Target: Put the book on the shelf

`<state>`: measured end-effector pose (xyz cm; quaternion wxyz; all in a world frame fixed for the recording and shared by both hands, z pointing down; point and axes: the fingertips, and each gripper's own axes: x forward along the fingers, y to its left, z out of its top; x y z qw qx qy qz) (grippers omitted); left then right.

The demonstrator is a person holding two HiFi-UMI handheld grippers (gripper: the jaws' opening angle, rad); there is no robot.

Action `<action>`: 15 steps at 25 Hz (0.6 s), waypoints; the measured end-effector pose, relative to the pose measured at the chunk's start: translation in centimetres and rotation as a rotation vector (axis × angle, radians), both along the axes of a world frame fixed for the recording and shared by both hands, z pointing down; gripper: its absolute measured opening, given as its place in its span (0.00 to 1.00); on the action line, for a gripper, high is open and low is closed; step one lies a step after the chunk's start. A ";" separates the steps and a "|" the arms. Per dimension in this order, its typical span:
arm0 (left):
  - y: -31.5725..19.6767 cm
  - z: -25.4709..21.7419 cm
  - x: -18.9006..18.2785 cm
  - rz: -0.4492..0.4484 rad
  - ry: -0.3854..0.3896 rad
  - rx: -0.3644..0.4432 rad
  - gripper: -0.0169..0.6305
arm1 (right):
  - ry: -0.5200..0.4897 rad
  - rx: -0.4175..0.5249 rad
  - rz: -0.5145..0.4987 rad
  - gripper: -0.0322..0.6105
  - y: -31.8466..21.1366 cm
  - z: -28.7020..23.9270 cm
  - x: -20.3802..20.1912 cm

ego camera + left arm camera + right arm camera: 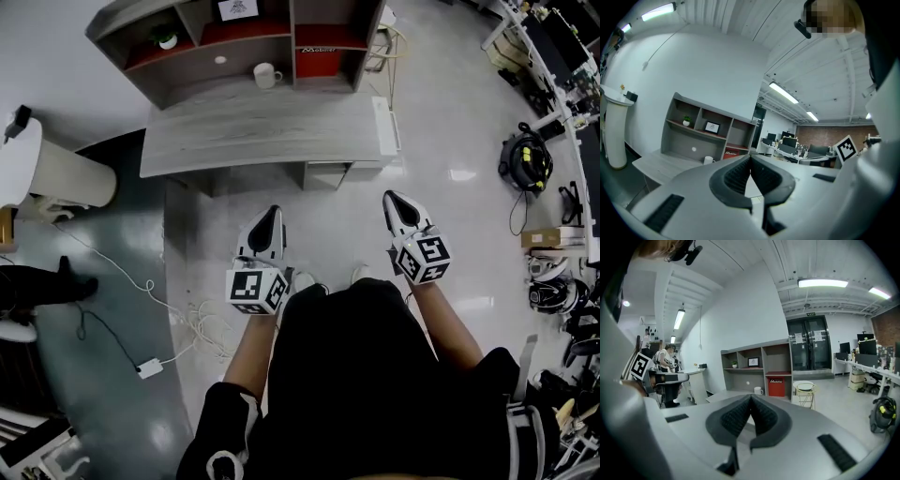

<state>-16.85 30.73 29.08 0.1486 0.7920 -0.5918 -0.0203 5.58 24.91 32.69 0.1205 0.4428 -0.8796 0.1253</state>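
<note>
Head view, left gripper: held out ahead of the body near centre, toward 9 o'clock, with its nose aimed at the desk. The jaws are pressed together and nothing is carried.
Head view, right gripper: held alongside toward 3 o'clock, likewise closed and bare. Both are probably kept forward because the desk is faced from well apart.
Head view, shelf: set along the desk's far edge at 12 o'clock. A plant is kept in an upper left compartment, and a mug stands on the desk before the middle.
Head view, book: none is shown in either grip. A red labelled thing is stood in the lower right compartment and may be the book, but this cannot be settled.
Left gripper view, jaws: the ribbed pads are closed on each other and empty. The shelf is framed at 9 o'clock.
Right gripper view, jaws: the pads are met tip to tip with nothing between them. The red thing is seen upright toward 1 o'clock of them.
Stage: if that red thing is the book, it is already shelved. Otherwise its place is not shown.
</note>
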 end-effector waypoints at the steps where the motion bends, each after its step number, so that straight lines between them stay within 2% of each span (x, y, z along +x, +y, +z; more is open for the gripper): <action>1: -0.1 -0.3 0.5 0.000 -0.011 0.010 0.04 | -0.006 -0.006 0.004 0.05 -0.2 0.0 0.7; 8: -2.3 -2.1 4.7 -0.010 -0.063 0.054 0.04 | -0.008 0.062 0.022 0.05 -2.4 -2.0 5.9; 15: -4.1 -3.2 6.8 -0.054 -0.061 0.077 0.04 | -0.004 0.100 0.020 0.05 -3.6 -3.2 9.7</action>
